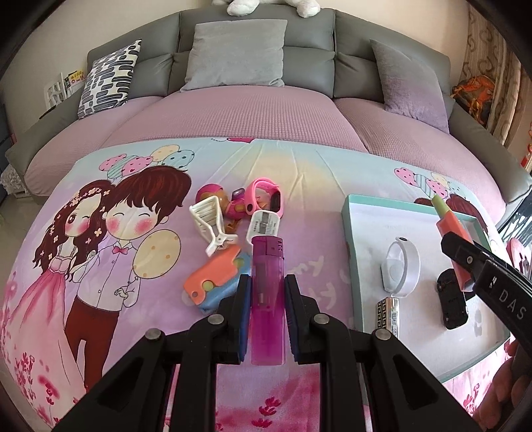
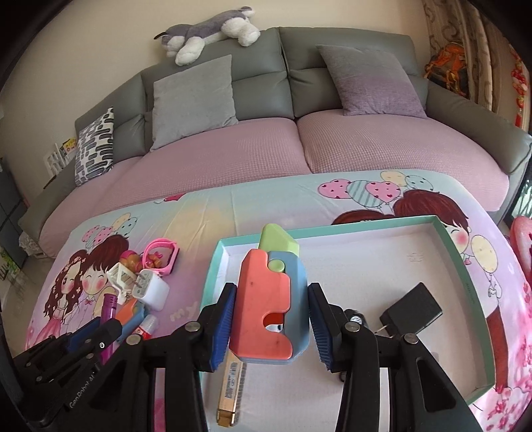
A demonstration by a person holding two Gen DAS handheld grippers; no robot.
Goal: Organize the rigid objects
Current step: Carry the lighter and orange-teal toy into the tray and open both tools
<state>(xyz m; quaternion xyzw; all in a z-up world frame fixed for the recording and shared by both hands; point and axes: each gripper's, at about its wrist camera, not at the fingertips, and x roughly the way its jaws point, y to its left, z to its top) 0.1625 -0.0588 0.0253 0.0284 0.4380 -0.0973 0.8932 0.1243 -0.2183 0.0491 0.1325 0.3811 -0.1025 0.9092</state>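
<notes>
Clamped between the pads of the left gripper [image 1: 267, 292] is a purple lighter [image 1: 267, 299], held lengthwise with its cap end pointing away from the camera, above the cartoon-printed cloth [image 1: 99, 232] that covers the surface. Just past its cap lies a loose pile: a second orange and blue toy [image 1: 212, 279], a white hair clip [image 1: 211, 222], a white charger plug [image 1: 264, 226], a pink watch [image 1: 266, 194] and a small pink and brown toy figure [image 1: 216, 196].

To the right sits a shallow tray [image 2: 212, 266] with a teal rim. Above it, the right gripper [image 2: 269, 319] pinches an orange and blue toy knife [image 2: 269, 299] by its sides, its pale green blade [image 2: 277, 239] pointing away from the camera. Inside the tray lie a white ring-shaped holder [image 1: 400, 266], a black toy car [image 1: 450, 299], a small silver battery [image 1: 387, 315], a black adapter [image 2: 412, 307] and a wooden stick-shaped piece [image 2: 229, 388] that runs under the held toy.

Beyond the surface stands a grey sofa [image 2: 259, 79] with pink seat covers, grey cushions [image 2: 193, 99] and a patterned pillow [image 2: 94, 146]. A plush dog [image 2: 209, 31] lies along its back.
</notes>
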